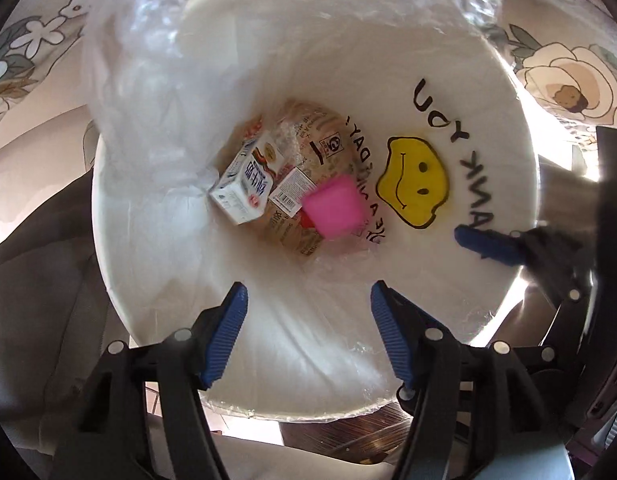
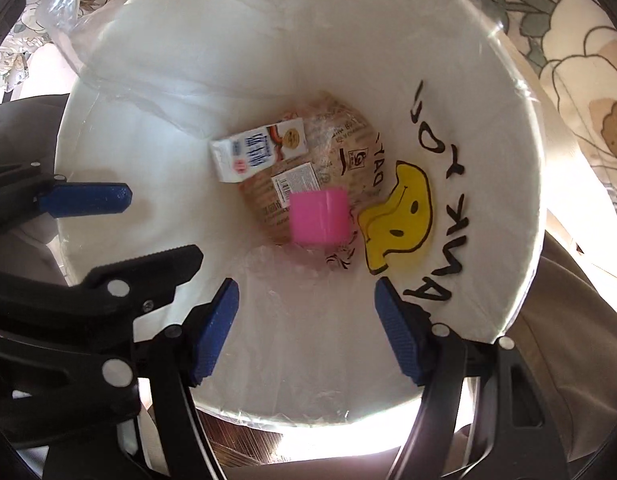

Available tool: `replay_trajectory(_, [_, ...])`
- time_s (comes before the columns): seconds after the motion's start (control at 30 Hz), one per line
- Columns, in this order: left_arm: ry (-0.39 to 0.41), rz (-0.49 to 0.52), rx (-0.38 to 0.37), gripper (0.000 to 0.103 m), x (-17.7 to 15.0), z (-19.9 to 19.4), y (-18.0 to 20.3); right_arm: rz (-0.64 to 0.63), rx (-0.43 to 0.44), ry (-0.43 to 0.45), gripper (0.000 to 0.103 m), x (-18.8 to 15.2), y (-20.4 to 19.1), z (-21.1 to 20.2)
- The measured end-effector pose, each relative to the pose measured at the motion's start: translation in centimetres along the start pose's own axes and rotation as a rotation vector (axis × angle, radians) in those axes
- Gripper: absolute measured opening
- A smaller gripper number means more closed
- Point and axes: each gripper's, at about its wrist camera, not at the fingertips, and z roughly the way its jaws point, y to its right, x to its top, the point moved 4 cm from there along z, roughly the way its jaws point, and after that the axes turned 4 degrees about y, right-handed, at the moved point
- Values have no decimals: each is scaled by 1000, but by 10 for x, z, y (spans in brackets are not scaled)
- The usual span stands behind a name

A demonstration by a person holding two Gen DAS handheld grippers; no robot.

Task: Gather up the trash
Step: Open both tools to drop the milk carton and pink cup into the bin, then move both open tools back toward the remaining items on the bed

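Two grippers hang over the round white plastic bin (image 1: pixel 120 288), both pointing steeply down into it. Over the bin's near rim, the left gripper (image 1: pixel 308 334) has its blue ribbed pads spread apart with nothing between them. The right gripper (image 2: pixel 306 336), also above the near rim, stands just as wide and just as empty.

Lining the bin is a clear plastic bag (image 2: pixel 460 184) printed with a yellow smiley face (image 2: pixel 400 224) and black lettering. Down at the bin's bottom lie the collected pieces: a small white milk carton (image 1: pixel 244 184) toward the far side, a crinkled beige printed wrapper (image 1: pixel 308 136) under it, and a pink plastic cup (image 2: pixel 318 216) looking blurred, as if falling or only just landing.

From here the trouble I would watch for is the liner. Its loose edge bunches up over the bin's far rim, and a pad dipping lower could snag the film and drag it inward. The grippers also hang close together over the bin, so a hasty withdrawal might knock one against the other.
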Motion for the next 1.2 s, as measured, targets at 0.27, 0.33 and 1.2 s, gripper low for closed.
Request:
replay_trajectory(0.27, [34, -13, -15, 66, -5, -16, 0, 4, 19, 41, 70, -2, 0, -16])
replay_trajectory(0.33, [57, 3, -21, 66, -9, -27, 3, -16, 24, 69, 70, -5, -6, -31])
replay_trajectory(1.2, [684, 236, 46, 76, -56, -321, 64, -148, 5, 640, 70, -73, 11, -350])
